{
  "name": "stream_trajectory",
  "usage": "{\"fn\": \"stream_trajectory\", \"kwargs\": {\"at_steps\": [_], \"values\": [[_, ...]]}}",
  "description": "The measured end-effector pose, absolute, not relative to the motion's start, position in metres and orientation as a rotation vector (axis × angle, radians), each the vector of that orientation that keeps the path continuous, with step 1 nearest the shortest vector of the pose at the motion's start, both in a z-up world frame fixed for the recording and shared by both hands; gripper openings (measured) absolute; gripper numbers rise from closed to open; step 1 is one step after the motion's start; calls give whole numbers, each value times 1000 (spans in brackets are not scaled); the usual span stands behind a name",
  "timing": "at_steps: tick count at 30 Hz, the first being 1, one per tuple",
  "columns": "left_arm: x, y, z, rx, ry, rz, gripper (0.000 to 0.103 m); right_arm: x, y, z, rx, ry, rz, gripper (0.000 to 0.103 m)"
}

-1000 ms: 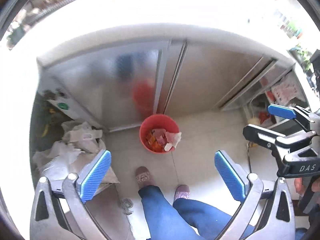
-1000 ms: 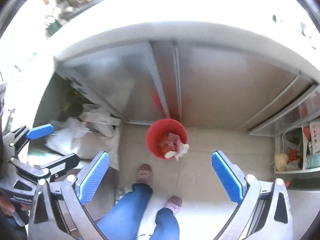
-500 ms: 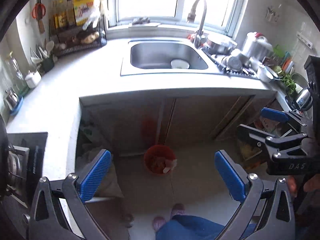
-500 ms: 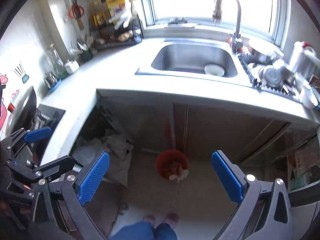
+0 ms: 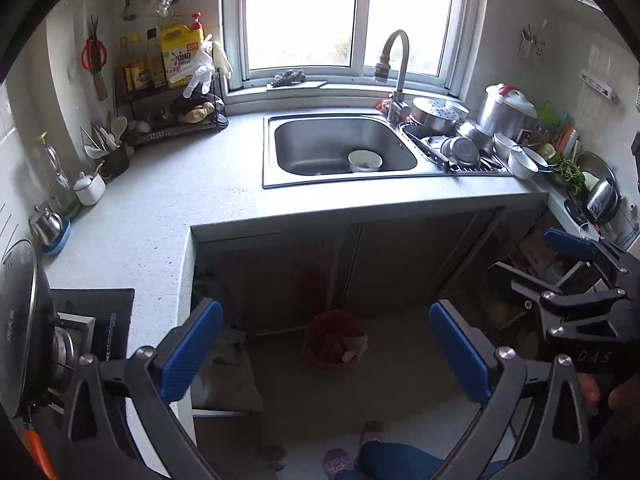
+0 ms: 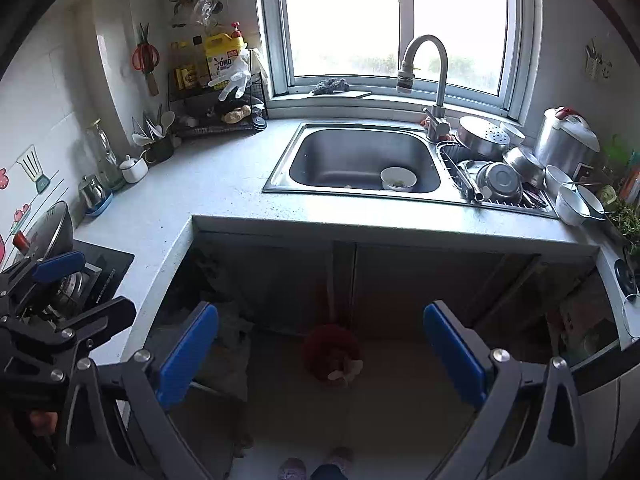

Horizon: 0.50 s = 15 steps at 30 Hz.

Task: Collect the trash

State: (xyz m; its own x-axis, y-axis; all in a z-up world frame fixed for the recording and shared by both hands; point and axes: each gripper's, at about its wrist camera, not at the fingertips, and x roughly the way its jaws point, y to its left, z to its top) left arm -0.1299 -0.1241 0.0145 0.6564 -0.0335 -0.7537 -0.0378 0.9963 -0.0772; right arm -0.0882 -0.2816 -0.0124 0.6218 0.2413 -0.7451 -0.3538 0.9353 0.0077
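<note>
The fingers of the left gripper (image 5: 326, 346) stand wide apart with nothing between the blue pads (image 5: 191, 350); the right gripper (image 6: 322, 350) is the same, its pads spread and empty, so I judge that both are free for a next pick; each gripper is seen by the other camera, at the right edge of the left view and at the left edge of the right view, so they are held side by side and apart. Between the fingers, low in the centre of both frames, the red bin (image 5: 333, 338) stands on the floor just in front of the cabinet doors (image 5: 400, 268), with trash (image 5: 347, 349) reaching its rim and some paper hanging over; it is probably placed there to be easy to reach. Above it the countertop (image 5: 192, 196) makes an inner corner; its edge overhangs the left side, while the floor in front of the bin looks open. The sink (image 5: 340, 150) in the upper centre holds a white bowl (image 5: 365, 161).
</note>
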Motion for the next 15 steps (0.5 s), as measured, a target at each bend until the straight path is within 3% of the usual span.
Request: {"fn": "stream_trajectory", "kwargs": {"at_steps": [15], "values": [[-145, -117, 18, -66, 819, 0, 103, -104, -278, -9, -137, 821, 330, 102]]}}
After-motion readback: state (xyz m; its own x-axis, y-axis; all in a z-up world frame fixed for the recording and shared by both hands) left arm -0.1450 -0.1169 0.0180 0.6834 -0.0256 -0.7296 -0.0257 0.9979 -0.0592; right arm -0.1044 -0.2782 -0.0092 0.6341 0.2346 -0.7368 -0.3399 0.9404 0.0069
